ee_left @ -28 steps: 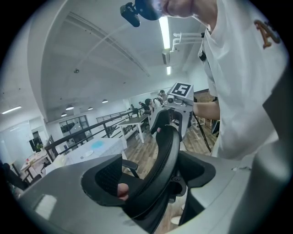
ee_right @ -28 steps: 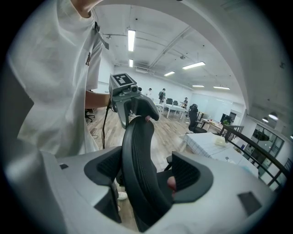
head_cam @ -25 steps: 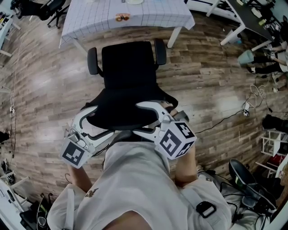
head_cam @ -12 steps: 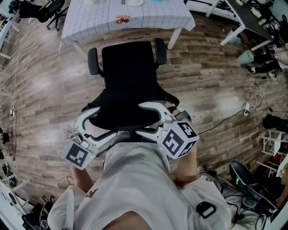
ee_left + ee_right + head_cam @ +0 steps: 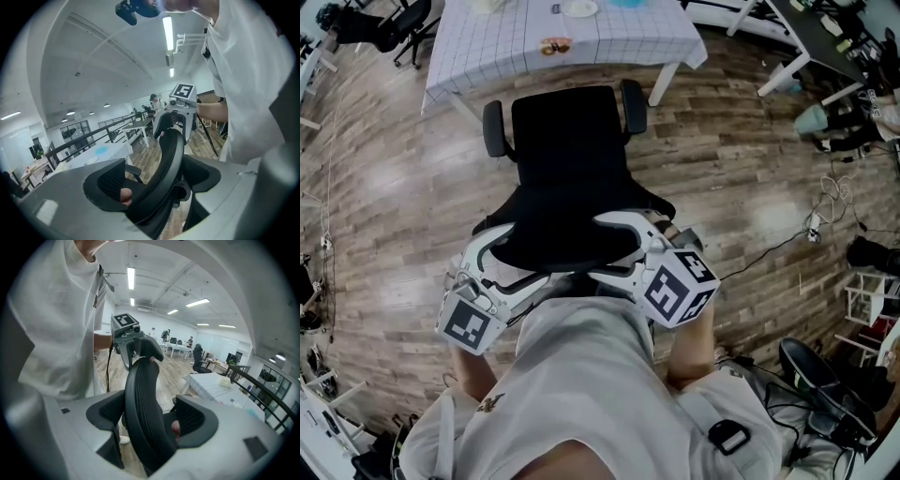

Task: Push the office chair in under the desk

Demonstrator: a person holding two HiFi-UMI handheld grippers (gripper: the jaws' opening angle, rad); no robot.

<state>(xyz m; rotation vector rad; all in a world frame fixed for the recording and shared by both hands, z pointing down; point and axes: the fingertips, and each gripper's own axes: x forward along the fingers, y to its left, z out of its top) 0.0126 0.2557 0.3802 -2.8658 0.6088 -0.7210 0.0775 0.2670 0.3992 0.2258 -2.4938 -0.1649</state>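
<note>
A black office chair (image 5: 567,141) stands on the wood floor, facing a desk (image 5: 487,47) covered with a white grid-pattern cloth. Its seat front is near the desk edge. My left gripper (image 5: 520,255) straddles the left end of the backrest's top (image 5: 171,154). My right gripper (image 5: 598,247) straddles the right end (image 5: 140,394). In each gripper view the backrest leans on the jaw nearer the person, and a gap shows at the other pad. In the left gripper view the right gripper's marker cube (image 5: 183,91) shows beyond the backrest.
Plates and small items lie on the desk. Black chairs (image 5: 394,23) stand at the far left. Another desk (image 5: 825,47), floor cables (image 5: 825,202) and a white shelf (image 5: 867,295) are to the right. The person's body fills the bottom of the head view.
The desk has drawn a little nearer and more of its top shows. The chair and both grippers moved forward together. Both grippers keep their places on the backrest.
</note>
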